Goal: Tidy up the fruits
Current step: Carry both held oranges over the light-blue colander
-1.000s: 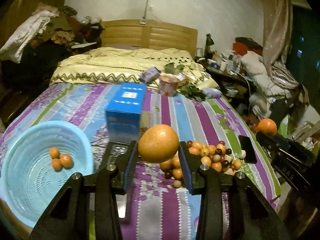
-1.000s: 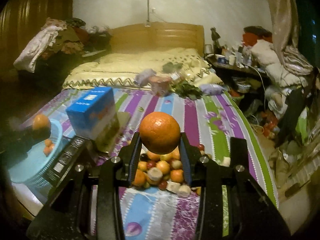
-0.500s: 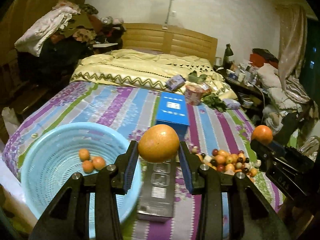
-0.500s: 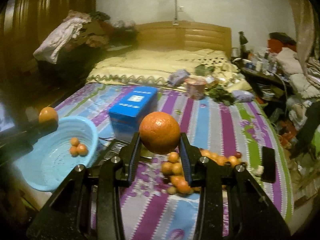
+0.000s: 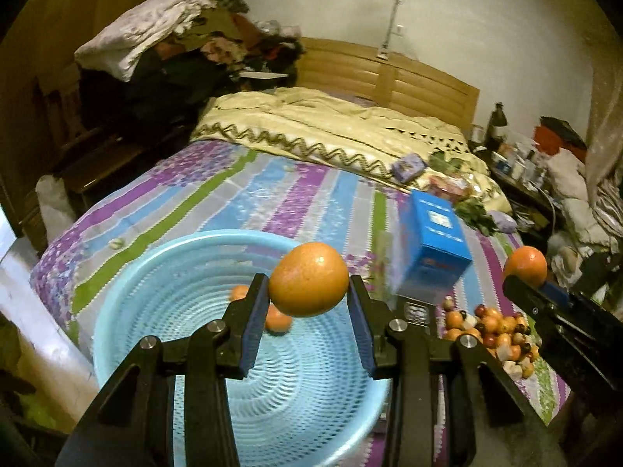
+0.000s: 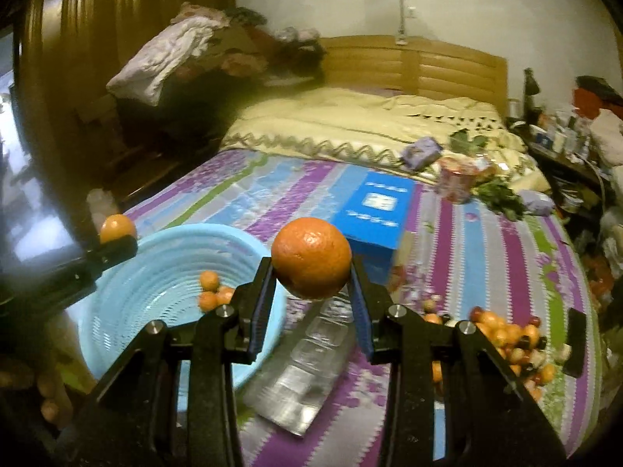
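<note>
Surface was a bed with a purple, blue and green striped sheet; cream quilt bunched near the wooden headboard. Clothes heap past the bed's far-left corner, cluttered side table off its right side.

Landmark: light-blue basket at the bed's near-left end. Left gripper was clamped on a pale orange, over the basket. Right gripper was clamped on a deeper-coloured orange, just right of the basket rim. A few small oranges lay inside the basket. Blue box stood right of the basket, mixed fruit pile further right, well apart from it.

Only the right view showed a clear plastic bottle lying beside the basket, a pink cup past the box, and a dark phone right of the pile. Left view showed the basket's mesh floor.
</note>
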Demonstrator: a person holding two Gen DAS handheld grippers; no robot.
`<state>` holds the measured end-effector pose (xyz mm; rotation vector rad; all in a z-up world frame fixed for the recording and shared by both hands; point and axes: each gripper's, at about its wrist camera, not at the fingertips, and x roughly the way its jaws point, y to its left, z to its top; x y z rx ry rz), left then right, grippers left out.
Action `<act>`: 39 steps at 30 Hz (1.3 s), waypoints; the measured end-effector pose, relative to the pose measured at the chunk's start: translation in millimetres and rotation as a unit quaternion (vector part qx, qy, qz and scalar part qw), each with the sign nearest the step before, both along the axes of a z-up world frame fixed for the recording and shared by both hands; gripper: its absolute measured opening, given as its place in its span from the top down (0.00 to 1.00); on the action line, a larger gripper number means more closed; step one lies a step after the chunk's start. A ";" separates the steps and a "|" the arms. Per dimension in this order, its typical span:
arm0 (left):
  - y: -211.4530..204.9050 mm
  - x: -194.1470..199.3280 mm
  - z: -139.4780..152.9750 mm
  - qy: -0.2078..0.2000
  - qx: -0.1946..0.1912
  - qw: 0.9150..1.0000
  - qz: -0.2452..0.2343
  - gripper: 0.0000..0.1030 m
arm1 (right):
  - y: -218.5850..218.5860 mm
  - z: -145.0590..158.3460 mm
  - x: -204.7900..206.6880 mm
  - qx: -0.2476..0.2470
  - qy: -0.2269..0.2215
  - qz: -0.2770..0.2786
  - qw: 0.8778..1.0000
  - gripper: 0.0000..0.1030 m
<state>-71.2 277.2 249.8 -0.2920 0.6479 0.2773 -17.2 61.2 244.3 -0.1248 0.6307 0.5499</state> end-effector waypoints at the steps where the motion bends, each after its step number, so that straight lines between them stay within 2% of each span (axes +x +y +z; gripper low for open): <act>1: 6.2 -1.2 -1.1 0.001 -0.002 1.000 0.004 0.59 | 5.5 -0.7 -0.4 -0.002 0.002 0.005 1.000 0.63; 8: 40.8 -12.3 -8.4 0.010 -0.012 0.999 0.030 0.59 | 48.7 -9.2 -2.6 -0.021 0.017 0.047 0.999 0.63; 13: 62.4 -18.4 -20.2 0.031 -0.021 0.998 0.048 0.59 | 65.2 -15.2 0.1 -0.029 0.039 0.072 0.996 0.63; 21: 85.3 -14.7 -48.0 0.082 -0.054 0.994 0.043 0.59 | 87.8 -38.6 9.8 -0.054 0.125 0.114 0.984 0.63; 26: 89.1 -6.2 -74.8 0.132 -0.060 0.989 0.031 0.59 | 94.6 -57.9 12.2 -0.079 0.172 0.134 0.973 0.63; 28: 92.4 -2.8 -88.5 0.152 -0.074 0.985 0.026 0.59 | 99.2 -67.0 14.8 -0.089 0.190 0.141 0.967 0.63; 32: 93.6 0.3 -111.0 0.187 -0.092 0.978 0.017 0.59 | 105.9 -79.4 15.3 -0.104 0.207 0.151 0.961 0.63; 39: 94.1 2.9 -130.7 0.213 -0.105 0.971 0.011 0.59 | 109.4 -90.1 17.6 -0.119 0.223 0.159 0.954 0.63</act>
